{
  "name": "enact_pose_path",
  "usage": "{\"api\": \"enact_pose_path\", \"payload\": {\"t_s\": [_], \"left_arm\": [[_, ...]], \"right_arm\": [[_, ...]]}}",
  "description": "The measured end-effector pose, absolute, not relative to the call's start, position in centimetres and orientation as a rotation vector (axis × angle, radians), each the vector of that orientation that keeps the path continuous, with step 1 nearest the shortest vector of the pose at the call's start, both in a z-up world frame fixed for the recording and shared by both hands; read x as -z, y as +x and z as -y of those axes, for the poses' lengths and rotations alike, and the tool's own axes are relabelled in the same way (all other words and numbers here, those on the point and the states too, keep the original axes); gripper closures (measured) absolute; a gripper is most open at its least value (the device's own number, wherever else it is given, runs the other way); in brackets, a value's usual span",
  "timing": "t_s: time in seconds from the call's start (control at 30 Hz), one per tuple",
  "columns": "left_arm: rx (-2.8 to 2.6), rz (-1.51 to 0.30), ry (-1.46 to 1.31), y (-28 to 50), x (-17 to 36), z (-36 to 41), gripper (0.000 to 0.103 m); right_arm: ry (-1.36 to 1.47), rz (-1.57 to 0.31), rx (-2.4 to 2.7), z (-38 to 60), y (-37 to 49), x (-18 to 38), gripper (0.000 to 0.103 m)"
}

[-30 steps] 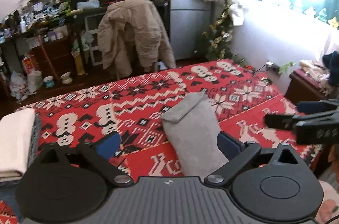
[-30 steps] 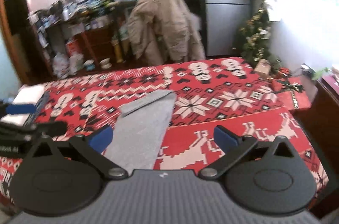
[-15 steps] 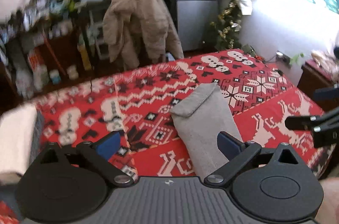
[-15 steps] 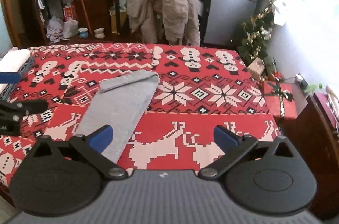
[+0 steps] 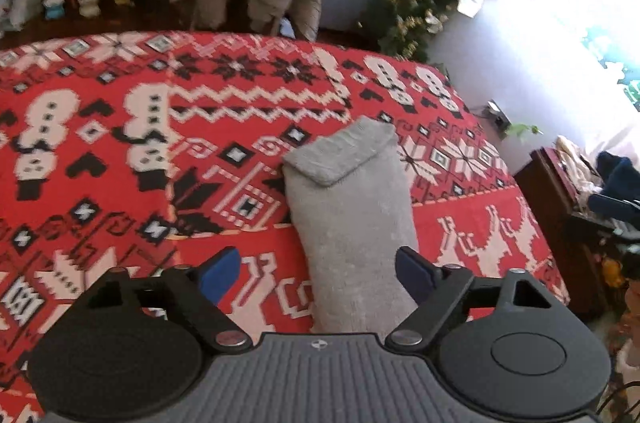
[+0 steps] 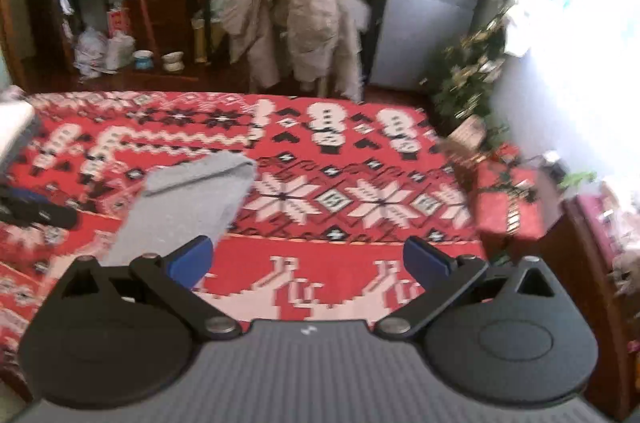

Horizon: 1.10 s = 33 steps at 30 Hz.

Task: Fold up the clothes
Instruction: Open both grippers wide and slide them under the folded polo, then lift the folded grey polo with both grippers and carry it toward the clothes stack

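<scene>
- Up close in the left wrist view, the left gripper (image 5: pixel 318 273) hangs over the near part of a folded grey garment (image 5: pixel 348 219), its jaws closing; the cloth lies between the blue fingertips (image 5: pixel 221 273), but they do not press on it.
- That garment is a long, narrow strip on the red patterned bedspread (image 5: pixel 120 151), with its far end folded back on itself.
- At the right edge a dark wooden side table (image 5: pixel 560 191) carries a heap of cloth, beside the bed.
- From the right wrist view, the right gripper (image 6: pixel 308 261) has its jaws wide apart above bare bedspread (image 6: pixel 360 191), with nothing between them.
- The grey garment (image 6: pixel 188 199) lies left of it, running under the left fingertip (image 6: pixel 192 259).
- Behind the bed a beige coat (image 6: pixel 296 19) hangs over a chair, next to a grey fridge (image 6: pixel 420 23).
</scene>
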<state>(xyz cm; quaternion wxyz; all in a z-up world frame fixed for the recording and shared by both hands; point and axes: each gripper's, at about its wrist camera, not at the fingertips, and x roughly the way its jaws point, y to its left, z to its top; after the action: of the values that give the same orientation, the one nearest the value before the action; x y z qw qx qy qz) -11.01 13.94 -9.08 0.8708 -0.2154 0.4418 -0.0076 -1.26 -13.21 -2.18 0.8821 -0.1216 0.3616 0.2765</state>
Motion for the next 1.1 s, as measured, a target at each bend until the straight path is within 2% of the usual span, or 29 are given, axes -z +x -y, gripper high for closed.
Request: {"api": "enact_pose_path", "payload": {"t_s": [0.1, 0.2, 0.27, 0.33, 0.4, 0.57, 0.83, 1.03, 1.1], "left_arm": [[0.050, -0.974, -0.525, -9.5, 10.1, -14.4, 0.036], [0.055, -1.023, -0.624, -8.1, 11.6, -15.3, 0.049], [0.041, -1.046, -0.699, -7.3, 12.6, -15.9, 0.052], [0.030, -1.058, -0.772, -6.8, 13.6, -16.6, 0.053], [0.018, -1.057, -0.824, -6.5, 14.0, -17.2, 0.055], [-0.007, -1.035, -0.843, -5.7, 14.0, -17.6, 0.055], [-0.029, -1.032, -0.804, -4.4, 14.5, -17.2, 0.055], [-0.024, -1.023, -0.790, -4.0, 15.2, -16.7, 0.063], [-0.026, -1.008, -0.788, -4.0, 15.4, -16.6, 0.066]], "right_arm": [[-0.126, -0.862, -0.653, 12.9, 0.8, 2.3, 0.002], [-0.008, -0.978, -0.704, 11.6, 2.5, 3.7, 0.021], [0.062, -1.047, -0.737, 10.5, 3.3, 5.3, 0.035], [0.124, -1.116, -0.759, 9.4, 4.1, 7.2, 0.061], [0.181, -1.178, -0.749, 8.5, 5.2, 9.5, 0.071], [0.335, -1.253, -0.689, 8.2, 8.4, 14.1, 0.075], [0.387, -1.296, -0.667, 6.9, 11.2, 17.2, 0.075], [0.424, -1.291, -0.687, 6.7, 11.6, 18.3, 0.074], [0.444, -1.276, -0.705, 6.8, 11.5, 18.7, 0.078]]}}
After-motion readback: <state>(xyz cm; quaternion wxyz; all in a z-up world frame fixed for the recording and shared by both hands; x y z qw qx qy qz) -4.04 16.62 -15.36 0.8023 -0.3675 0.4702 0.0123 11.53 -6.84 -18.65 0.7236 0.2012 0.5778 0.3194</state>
